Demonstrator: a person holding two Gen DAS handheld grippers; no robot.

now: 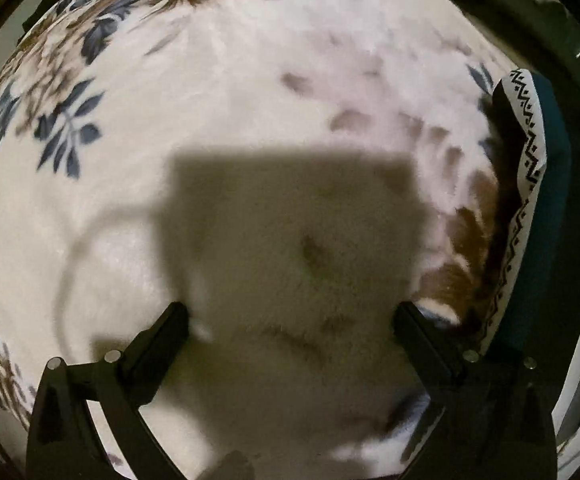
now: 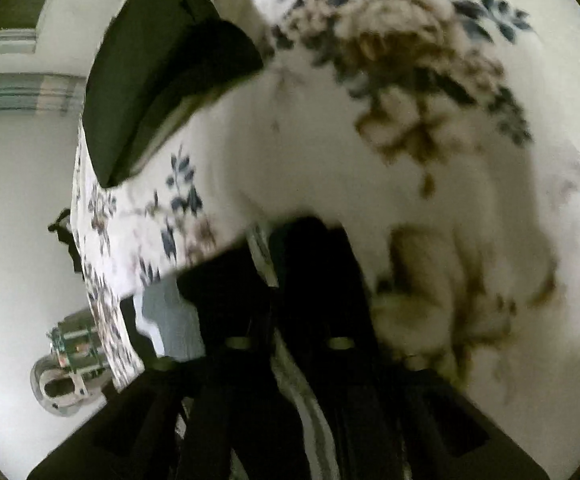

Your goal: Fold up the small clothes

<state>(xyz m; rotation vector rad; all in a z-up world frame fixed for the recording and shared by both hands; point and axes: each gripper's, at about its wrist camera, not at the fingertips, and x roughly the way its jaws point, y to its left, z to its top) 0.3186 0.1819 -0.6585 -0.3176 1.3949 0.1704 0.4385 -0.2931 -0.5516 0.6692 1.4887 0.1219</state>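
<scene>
Plainly, the left gripper (image 1: 290,320) had its jaws spread wide apart with nothing between them, pointing steeply down at the bare white fleece of a flowered blanket (image 1: 218,92), its own square shadow lying just ahead. Off to that gripper's right edge, a folded garment (image 1: 529,184) with a black zigzag trim and a teal side lay on the blanket, apart from the fingers. The right gripper (image 2: 278,256) showed jaws drawn close, and a strip of pale striped cloth (image 2: 309,412) ran down through the gap; the view was too blurred to say whether the pads pressed on it. Beyond it lay a dark cushion (image 2: 158,80) at the blanket's far edge and pale floor past that. By my reading, one piece was already folded and set aside, and the step in hand was fetching or laying out the next. That would call for spreading the striped cloth flat on the open fleece before any fold.
</scene>
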